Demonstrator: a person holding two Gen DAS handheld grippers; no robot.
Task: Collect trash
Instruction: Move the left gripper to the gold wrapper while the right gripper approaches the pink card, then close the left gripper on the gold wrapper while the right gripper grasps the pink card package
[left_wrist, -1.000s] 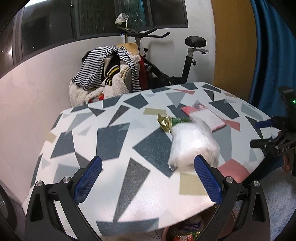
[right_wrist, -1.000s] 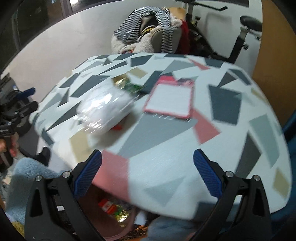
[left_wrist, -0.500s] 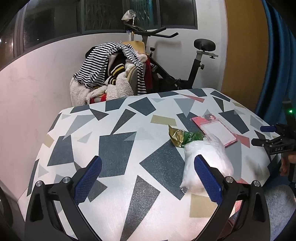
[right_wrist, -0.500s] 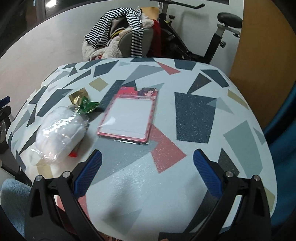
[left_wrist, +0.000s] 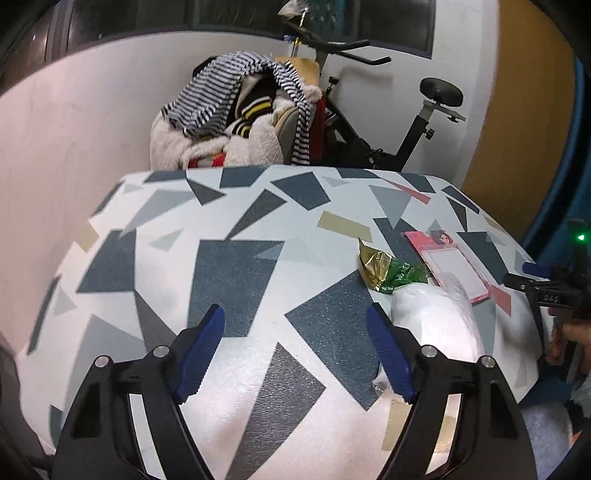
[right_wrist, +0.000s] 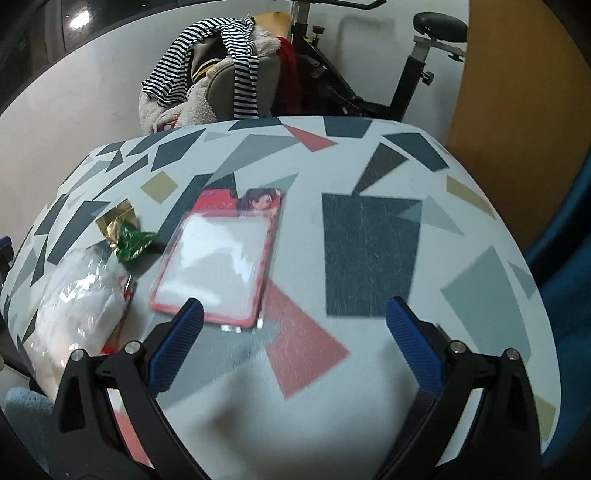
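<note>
Both my grippers are over the table (left_wrist: 236, 280), nothing in either. Left gripper (left_wrist: 295, 350) has its jaws spread wide with bare tabletop between the blue pads (left_wrist: 201, 350). Right gripper (right_wrist: 293, 347) is also spread wide and empty, with its left pad (right_wrist: 177, 343) just in front of the near edge of the pink-framed card (right_wrist: 218, 254).

The only thing that holds anything is the clear plastic bag (left_wrist: 436, 325), stuffed with something white; I can't tell what. In the right view the bag (right_wrist: 77, 299) lies at the table's left edge, with a bit of red showing beside its lower end. The gold and green wrapper (left_wrist: 388, 269) lies flat on the table, touching the bag's far end. The pink-framed card (left_wrist: 450, 266) lies just right of the wrapper, its sleeve glossy, with a cartoon face at the far end. All the trash is on the table, uncollected.

Versus half a second ago:
- My left jaws are narrower, though open, and the view sits closer to the tabletop.
- The bag was half hidden behind the left gripper's right pad; now it lies clear to the right of it.
- My right gripper has come in lower and closer; the card now fills more of that view, motion-blurred.
- Bag, wrapper and card lie in the same arrangement.

Behind the table: a chair piled with clothes (left_wrist: 240, 122) and an exercise bike (left_wrist: 388, 122).
</note>
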